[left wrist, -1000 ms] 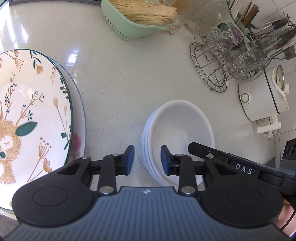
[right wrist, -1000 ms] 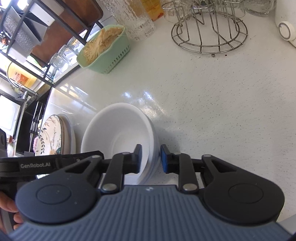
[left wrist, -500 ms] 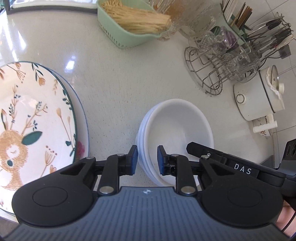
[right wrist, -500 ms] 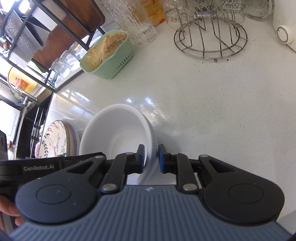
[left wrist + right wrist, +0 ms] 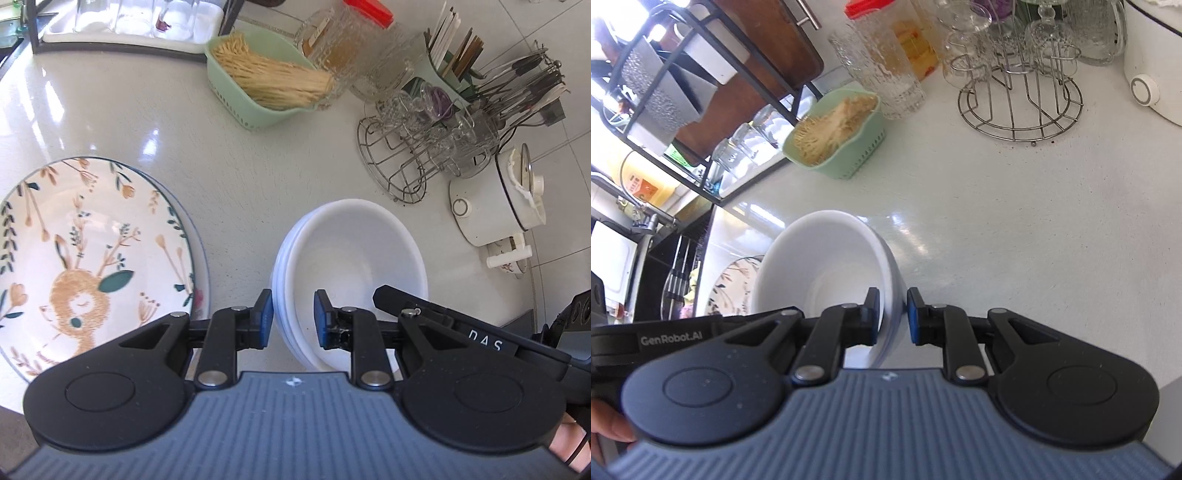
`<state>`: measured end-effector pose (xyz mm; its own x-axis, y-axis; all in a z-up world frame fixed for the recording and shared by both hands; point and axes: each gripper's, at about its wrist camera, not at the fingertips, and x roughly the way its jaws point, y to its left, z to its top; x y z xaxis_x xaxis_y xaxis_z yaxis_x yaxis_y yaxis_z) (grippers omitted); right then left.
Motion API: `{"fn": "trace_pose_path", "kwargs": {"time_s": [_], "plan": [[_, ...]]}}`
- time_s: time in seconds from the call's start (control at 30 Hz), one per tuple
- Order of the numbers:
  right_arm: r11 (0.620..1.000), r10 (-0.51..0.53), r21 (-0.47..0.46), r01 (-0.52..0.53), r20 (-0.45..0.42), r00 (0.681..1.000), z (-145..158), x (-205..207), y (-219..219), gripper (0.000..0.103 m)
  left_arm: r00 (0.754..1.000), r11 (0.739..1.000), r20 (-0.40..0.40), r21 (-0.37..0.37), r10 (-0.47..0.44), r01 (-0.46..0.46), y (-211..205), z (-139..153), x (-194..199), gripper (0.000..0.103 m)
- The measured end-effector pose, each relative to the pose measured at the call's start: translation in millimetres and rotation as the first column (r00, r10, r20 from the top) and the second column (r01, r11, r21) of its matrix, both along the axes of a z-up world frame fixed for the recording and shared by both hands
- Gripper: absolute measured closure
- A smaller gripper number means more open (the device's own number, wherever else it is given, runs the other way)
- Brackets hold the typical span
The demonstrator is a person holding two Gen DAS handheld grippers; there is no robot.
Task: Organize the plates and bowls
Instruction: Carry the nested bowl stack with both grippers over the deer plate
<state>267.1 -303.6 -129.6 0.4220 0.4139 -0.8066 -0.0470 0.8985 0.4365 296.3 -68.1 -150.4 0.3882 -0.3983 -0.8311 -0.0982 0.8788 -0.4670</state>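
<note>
Bowls, white and nested in a stack (image 5: 354, 266), hang gripped by both grippers over the pale speckled countertop (image 5: 240, 166), which is the largest thing in view and fills most of both wrist views. On it, at the left of the left wrist view, lies a stack of plates (image 5: 85, 258), the top one painted with a sleeping rabbit, leaves and flowers inside a dark green rim; another plate edge shows under it. The plates sit just beside the bowls, with a strip of counter between them. Farther back stands a mint green basket (image 5: 255, 92) full of pale sticks, and next to it ribbed glass jars, one with a red lid (image 5: 365, 11). To the right is a round wire rack (image 5: 406, 155) hung with clear glasses, then a white pot (image 5: 491, 206) with a round knob on its front.

The left gripper (image 5: 291, 319) is closed down narrow on the near left rim of the bowl stack: one blue pad outside the walls, the other inside the top bowl. The right gripper (image 5: 892, 317) pinches the opposite rim in the same way, its jaws narrow, one pad inside and one outside. In the right wrist view the bowls (image 5: 827, 269) are tilted, their opening turned to the left, and the plates (image 5: 733, 284) show behind them. A bit of a hand (image 5: 605, 428) shows at the lower left edge
</note>
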Motion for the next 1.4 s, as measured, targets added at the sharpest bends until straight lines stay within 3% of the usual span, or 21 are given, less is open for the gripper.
{"fn": "trace_pose_path", "kwargs": {"time_s": [0.53, 0.8, 1.13, 1.4], "plan": [[0.999, -0.038, 0.01, 0.037, 0.062, 0.997, 25, -13, 40, 0.084, 0.998, 0.999, 0.058, 0.031, -0.04, 0.038, 40, 30, -8, 0.076], [0.999, 0.033, 0.016, -0.034, 0.077, 0.996, 28, -8, 78, 0.084, 0.996, 0.999, 0.087, 0.042, 0.01, -0.014, 82, 39, -14, 0.076], [0.992, 0.128, 0.006, -0.129, 0.071, 0.989, 18, -7, 130, 0.084, 0.993, 0.993, 0.064, 0.056, 0.101, -0.105, 134, 29, -28, 0.076], [0.981, 0.19, -0.032, -0.189, 0.016, 0.982, -3, -5, 156, 0.084, 0.988, 0.987, 0.036, 0.064, 0.148, -0.15, 154, 10, -28, 0.075]]}}
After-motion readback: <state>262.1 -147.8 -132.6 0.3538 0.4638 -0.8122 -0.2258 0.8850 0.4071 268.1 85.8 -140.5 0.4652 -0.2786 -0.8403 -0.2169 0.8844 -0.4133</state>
